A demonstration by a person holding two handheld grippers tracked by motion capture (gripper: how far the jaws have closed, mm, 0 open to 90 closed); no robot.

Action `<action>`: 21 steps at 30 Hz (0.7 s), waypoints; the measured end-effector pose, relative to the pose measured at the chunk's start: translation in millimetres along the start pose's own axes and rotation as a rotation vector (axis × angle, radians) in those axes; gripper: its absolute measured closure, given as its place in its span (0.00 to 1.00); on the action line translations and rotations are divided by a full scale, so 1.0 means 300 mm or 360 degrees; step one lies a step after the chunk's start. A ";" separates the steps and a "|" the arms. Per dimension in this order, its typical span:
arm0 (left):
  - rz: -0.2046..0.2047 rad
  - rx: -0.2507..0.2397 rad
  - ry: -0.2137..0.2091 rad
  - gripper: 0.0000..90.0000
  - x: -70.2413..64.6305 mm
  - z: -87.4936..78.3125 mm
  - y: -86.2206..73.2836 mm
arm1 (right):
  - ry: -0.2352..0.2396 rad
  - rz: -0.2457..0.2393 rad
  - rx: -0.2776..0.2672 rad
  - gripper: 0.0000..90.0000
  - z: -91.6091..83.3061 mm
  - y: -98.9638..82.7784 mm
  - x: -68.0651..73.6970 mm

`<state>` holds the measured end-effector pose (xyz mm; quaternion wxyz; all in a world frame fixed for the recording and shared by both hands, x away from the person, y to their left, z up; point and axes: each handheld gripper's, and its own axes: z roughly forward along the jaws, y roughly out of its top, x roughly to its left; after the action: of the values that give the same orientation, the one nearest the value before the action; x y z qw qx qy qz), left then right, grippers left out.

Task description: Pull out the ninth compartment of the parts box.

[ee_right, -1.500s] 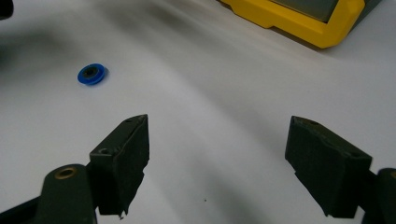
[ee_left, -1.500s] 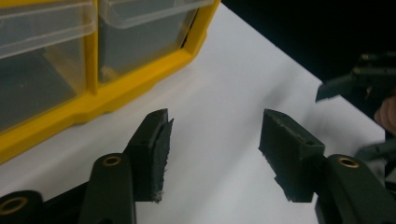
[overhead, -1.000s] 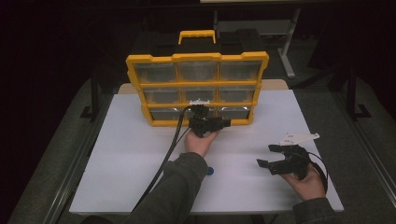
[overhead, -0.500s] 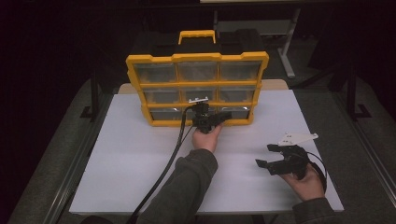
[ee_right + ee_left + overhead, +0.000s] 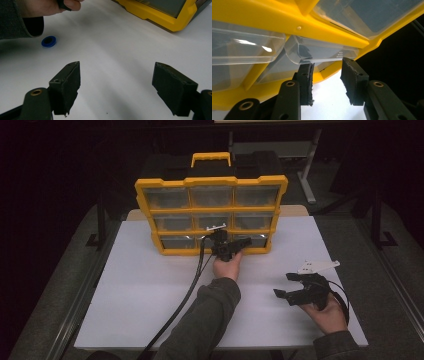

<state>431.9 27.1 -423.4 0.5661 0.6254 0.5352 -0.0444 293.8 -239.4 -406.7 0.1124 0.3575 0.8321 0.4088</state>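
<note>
Here the left gripper [image 5: 239, 245] has been closing, its jaws either side of a clear drawer's handle [image 5: 322, 51] in the yellow organizer [image 5: 210, 182], not yet clamped; the right gripper [image 5: 289, 285] rests wide open, empty.

Both grippers are matte black, the left gripper [image 5: 227, 246] and the right gripper [image 5: 300, 290] each trailing a thick black cable [image 5: 192, 285] and carrying a pale grey three-cornered plate [image 5: 317, 266] on top. Seen close, the jaws are flat black links pinned with brass-ringed rivets [image 5: 246, 105], faced with rough, frayed black pads [image 5: 352, 80]. The person wears grey-green knit sleeves [image 5: 200, 325] with ribbed cuffs.
</note>
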 end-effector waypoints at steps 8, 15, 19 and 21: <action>-0.0012 -0.0043 -0.0024 0.76 -0.006 0.018 -0.012 | 0.0010 0.0003 0.0000 0.24 -0.001 -0.001 0.000; -0.0014 -0.0070 -0.0012 0.78 -0.015 0.015 -0.015 | 0.0012 -0.0003 -0.0006 0.24 -0.005 -0.002 0.001; -0.0052 -0.0071 -0.0037 0.78 -0.011 0.013 -0.017 | 0.0019 -0.0012 -0.0006 0.24 -0.004 -0.005 0.000; -0.0061 -0.0067 -0.0058 0.78 -0.010 0.012 -0.018 | 0.0018 -0.0014 0.0000 0.24 -0.002 -0.005 -0.001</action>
<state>428.6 21.4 -426.3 0.5878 0.6021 0.5375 -0.0553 292.8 -240.6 -407.4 0.1096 0.3517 0.8342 0.4103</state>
